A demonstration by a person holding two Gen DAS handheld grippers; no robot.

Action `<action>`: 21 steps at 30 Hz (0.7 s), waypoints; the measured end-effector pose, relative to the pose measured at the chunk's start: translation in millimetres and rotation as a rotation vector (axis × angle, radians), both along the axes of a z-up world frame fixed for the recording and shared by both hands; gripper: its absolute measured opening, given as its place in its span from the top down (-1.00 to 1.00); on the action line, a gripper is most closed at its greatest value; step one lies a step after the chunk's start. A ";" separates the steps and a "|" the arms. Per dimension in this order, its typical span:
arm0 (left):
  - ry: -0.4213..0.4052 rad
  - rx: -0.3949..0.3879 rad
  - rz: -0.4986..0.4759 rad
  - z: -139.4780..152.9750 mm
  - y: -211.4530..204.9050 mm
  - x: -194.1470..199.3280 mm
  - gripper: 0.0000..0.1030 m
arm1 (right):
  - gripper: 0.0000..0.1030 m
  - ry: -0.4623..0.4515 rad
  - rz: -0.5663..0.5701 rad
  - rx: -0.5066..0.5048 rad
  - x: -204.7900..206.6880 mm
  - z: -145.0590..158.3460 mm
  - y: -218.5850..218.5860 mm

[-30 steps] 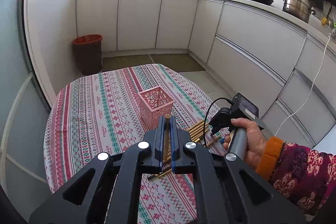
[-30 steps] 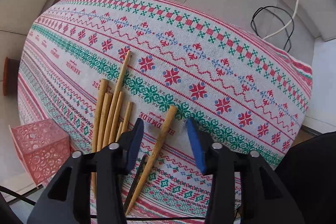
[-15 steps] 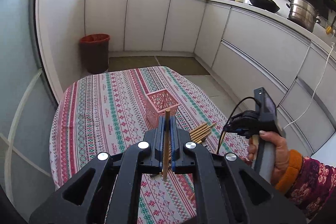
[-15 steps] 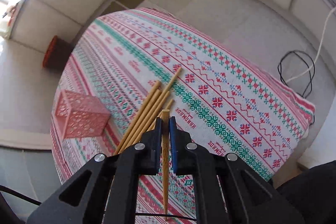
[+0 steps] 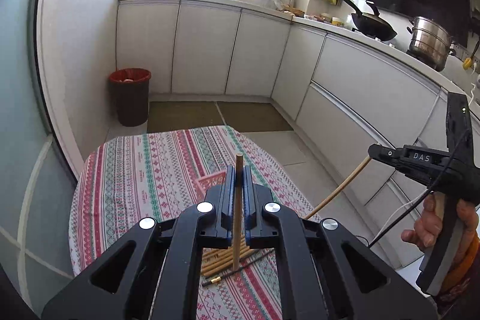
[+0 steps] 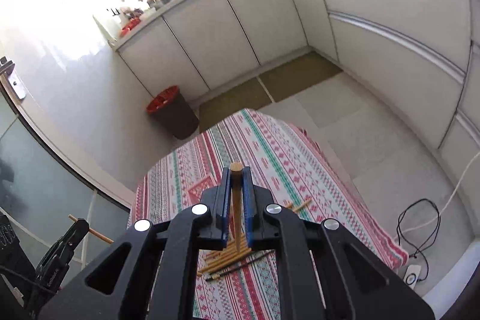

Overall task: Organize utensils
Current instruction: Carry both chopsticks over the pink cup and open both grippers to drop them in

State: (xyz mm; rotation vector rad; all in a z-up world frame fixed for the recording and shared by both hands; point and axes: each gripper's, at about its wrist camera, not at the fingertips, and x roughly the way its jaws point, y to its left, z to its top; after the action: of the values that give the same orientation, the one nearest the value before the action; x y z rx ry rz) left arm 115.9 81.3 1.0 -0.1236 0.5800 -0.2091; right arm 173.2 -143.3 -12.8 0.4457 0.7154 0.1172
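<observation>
My left gripper (image 5: 238, 174) is shut on a wooden chopstick (image 5: 237, 218) held upright above the table. My right gripper (image 6: 237, 173) is shut on another wooden chopstick (image 6: 237, 212), also lifted; it shows in the left wrist view (image 5: 339, 191) slanting down from the right gripper (image 5: 373, 150). The pink lattice basket (image 5: 210, 180) stands on the patterned tablecloth (image 5: 150, 170), mostly hidden behind my left fingers, and shows in the right wrist view (image 6: 199, 189). Several chopsticks (image 5: 222, 258) and a thin dark one (image 5: 237, 272) lie on the cloth below both grippers.
A brown bin with a red liner (image 5: 130, 95) stands on the floor beyond the table. White kitchen cabinets (image 5: 210, 47) run along the back and right. A white cable (image 6: 420, 230) lies on the floor at the right of the table.
The right gripper closed on a chopstick and lifted it off the table. Both grippers have risen and tilted up, each holding its chopstick high above the cloth.
</observation>
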 end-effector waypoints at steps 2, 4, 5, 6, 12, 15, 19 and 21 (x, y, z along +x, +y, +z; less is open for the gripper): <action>-0.024 0.004 0.007 11.8 -1.5 13.5 0.92 | 0.85 -0.041 0.000 0.000 7.5 21.7 -0.9; -0.048 0.010 0.026 21.2 -1.5 29.3 0.92 | 0.85 -0.076 -0.001 0.002 16.6 38.4 0.4; -0.056 0.007 0.035 24.3 -1.0 37.2 0.92 | 0.85 -0.090 0.001 0.004 21.6 45.5 0.1; -0.065 0.002 0.046 27.1 -0.1 45.4 0.92 | 0.85 -0.102 0.002 0.008 27.5 51.3 0.7; -0.071 0.005 0.087 19.3 0.4 93.8 0.91 | 0.85 -0.132 0.024 -0.009 61.7 63.2 14.3; -0.033 0.000 0.087 0.3 0.7 116.6 0.90 | 0.85 -0.120 0.044 -0.011 78.8 57.8 22.7; 0.045 -0.008 0.103 -29.6 8.8 132.0 0.39 | 0.85 -0.091 0.070 -0.025 100.0 45.3 38.9; 0.009 -0.030 0.125 -29.0 18.6 123.8 0.17 | 0.85 -0.092 0.080 -0.038 103.6 39.7 46.2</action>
State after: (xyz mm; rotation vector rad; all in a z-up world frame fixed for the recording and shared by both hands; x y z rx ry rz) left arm 239.7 99.9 -28.0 -0.1891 0.5765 -0.0961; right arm 276.8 -97.2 26.9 0.3729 0.6446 0.1981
